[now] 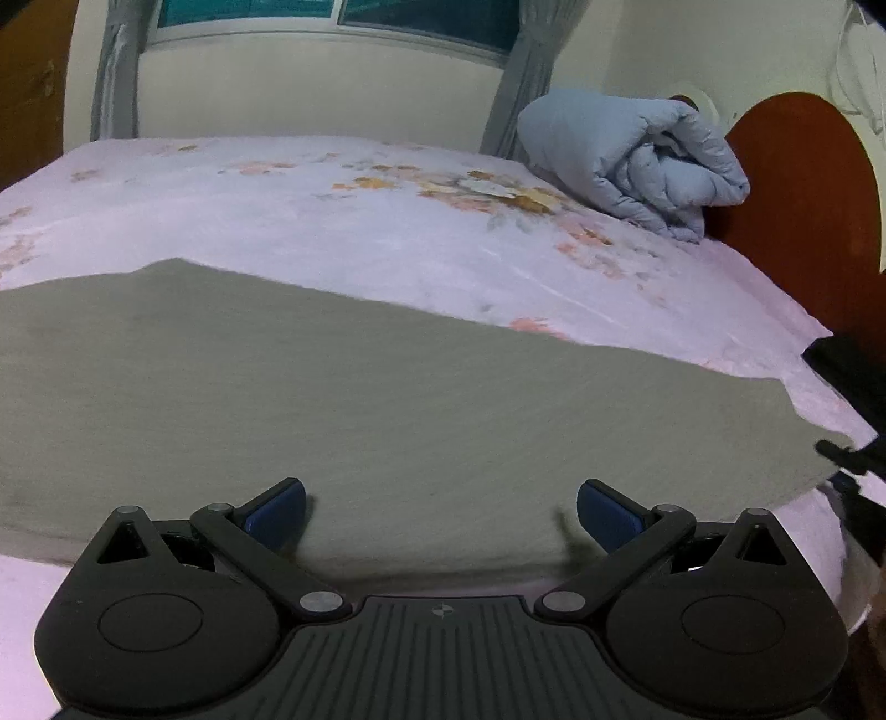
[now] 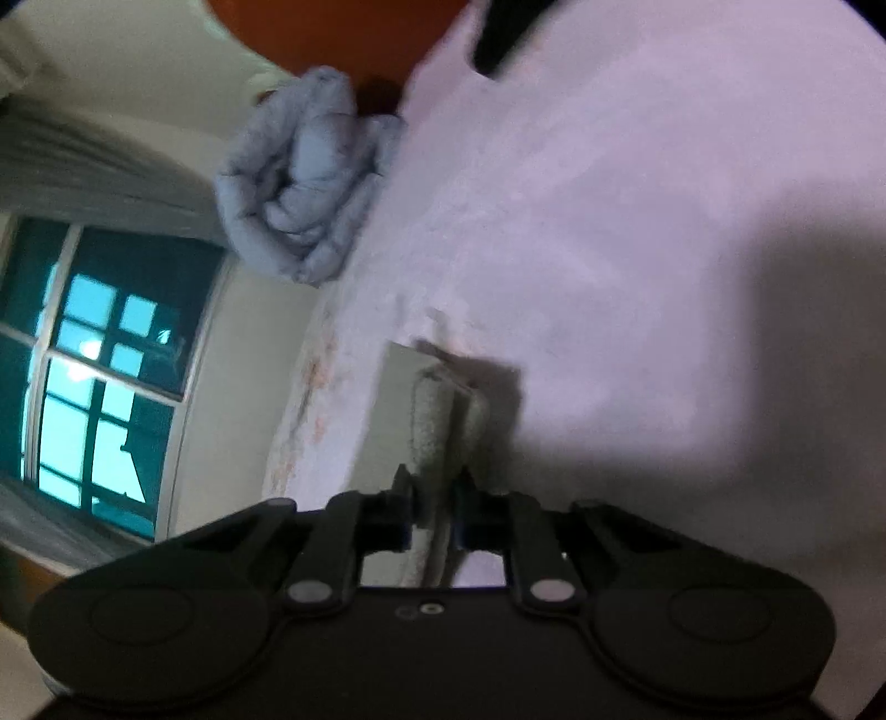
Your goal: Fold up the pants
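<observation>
**Pants spread on the bed, one edge pinched**

So, left wrist view first. The left gripper [image 1: 441, 512] hangs over the grey-green pants [image 1: 343, 399] with its blue-padded fingers [image 1: 606, 512] spread wide and nothing between them. The pants lie flat across the near part of the bed [image 1: 310, 221], which has a pale pink sheet with a faded flower print. They run from the left edge of the picture almost to the bed's right side. Further back, a rolled-up light blue duvet [image 1: 637, 160] sits against the reddish-brown headboard [image 1: 803, 194]. Behind the bed there's a window [image 1: 343, 16] with grey curtains [image 1: 526, 83]. At the far right edge a bit of the right gripper [image 1: 847, 454] pokes in, right at the corner of the pants.

Now the right wrist view, which is rolled sideways and pretty blurry. The right gripper [image 2: 433, 501] has its fingers pressed nearly together, pinching a bunched fold of the pants [image 2: 443, 421]. The fabric sticks out past the fingertips as two thick ridges. The pink bed [image 2: 637, 194] fills the right side here, the duvet [image 2: 299, 183] sits upper left, and the window [image 2: 99, 376] glows teal on the left.
</observation>
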Action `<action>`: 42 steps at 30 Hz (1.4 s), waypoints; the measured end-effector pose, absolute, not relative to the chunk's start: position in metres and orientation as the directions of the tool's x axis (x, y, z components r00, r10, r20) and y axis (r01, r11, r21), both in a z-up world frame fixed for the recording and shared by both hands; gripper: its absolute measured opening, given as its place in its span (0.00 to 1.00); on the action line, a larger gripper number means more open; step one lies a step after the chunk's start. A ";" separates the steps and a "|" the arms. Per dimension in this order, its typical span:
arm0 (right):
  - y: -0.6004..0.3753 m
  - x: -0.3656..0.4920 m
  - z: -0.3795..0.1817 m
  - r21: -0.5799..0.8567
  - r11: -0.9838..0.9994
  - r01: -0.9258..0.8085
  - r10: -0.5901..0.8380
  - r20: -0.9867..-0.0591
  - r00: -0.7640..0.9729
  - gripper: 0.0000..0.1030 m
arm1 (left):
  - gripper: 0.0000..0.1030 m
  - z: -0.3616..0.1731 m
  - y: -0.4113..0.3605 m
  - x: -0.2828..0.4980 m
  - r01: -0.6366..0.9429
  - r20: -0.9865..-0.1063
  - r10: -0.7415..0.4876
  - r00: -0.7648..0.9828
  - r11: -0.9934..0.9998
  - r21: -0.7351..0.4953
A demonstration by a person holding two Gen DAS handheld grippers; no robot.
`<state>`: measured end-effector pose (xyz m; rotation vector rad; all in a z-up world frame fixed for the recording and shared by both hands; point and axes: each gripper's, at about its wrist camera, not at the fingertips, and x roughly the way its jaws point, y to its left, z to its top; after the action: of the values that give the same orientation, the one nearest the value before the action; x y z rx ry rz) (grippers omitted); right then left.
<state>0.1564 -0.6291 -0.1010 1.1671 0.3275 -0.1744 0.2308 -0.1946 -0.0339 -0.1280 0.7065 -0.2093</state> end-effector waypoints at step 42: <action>-0.310 0.224 0.041 0.342 0.933 -0.116 0.230 -0.318 0.920 0.06 | 1.00 -0.015 0.088 0.168 -0.217 -0.530 0.047 0.847 0.940 -0.263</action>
<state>0.2244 -0.3098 0.0413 0.3242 0.3623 0.1810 0.1681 0.0875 -0.0152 -0.3221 0.5455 0.1420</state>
